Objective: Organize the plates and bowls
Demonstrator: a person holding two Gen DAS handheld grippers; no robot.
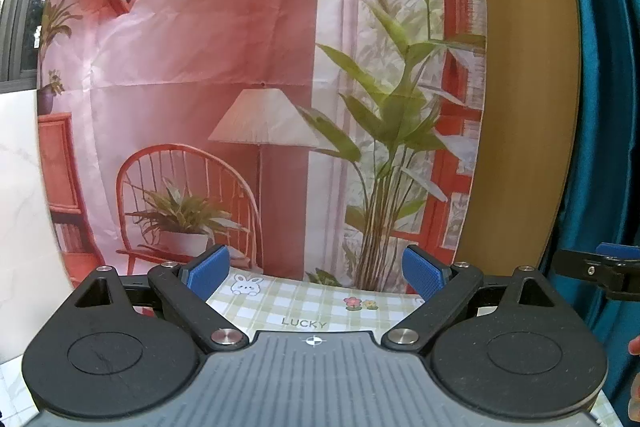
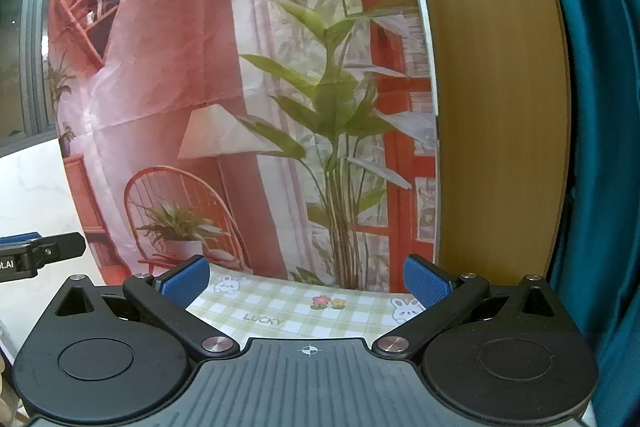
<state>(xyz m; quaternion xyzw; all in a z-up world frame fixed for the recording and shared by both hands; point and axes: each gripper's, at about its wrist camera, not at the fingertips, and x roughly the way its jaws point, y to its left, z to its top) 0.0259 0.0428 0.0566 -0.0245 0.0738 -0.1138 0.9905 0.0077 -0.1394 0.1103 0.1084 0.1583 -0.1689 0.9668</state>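
Grey ribbed housing and two black round hinge plates fill the bottom of both wrist views. From them, the left gripper (image 1: 316,277) reaches forward with its blue ribbed pads (image 1: 206,273) spread wide apart, nothing between them. The right gripper (image 2: 306,277) stands the same way, jaws spread and holding nothing. Each tool shows at the edge of the other's view, so the two are held side by side and close together.

Beneath the fingers lies a narrow strip of table under a green checked tablecloth (image 1: 312,307), printed with white rabbits, small flowers and the word LUCKY. Behind it hangs a printed backdrop (image 1: 192,67) showing a red room, a chair, a lamp and tall green plants. To the right stand a wooden panel (image 1: 524,107) and a teal curtain (image 1: 604,87).

No plates or bowls appear in either view; where they sit cannot be told from here.

Judged from this, the main risk is moving blind. Both cameras face the wall rather than down at the table, so a forward or downward reach could strike unseen crockery. Another hazard is the two tools knocking together, being so near. The hanging cloth could also snag an open finger.
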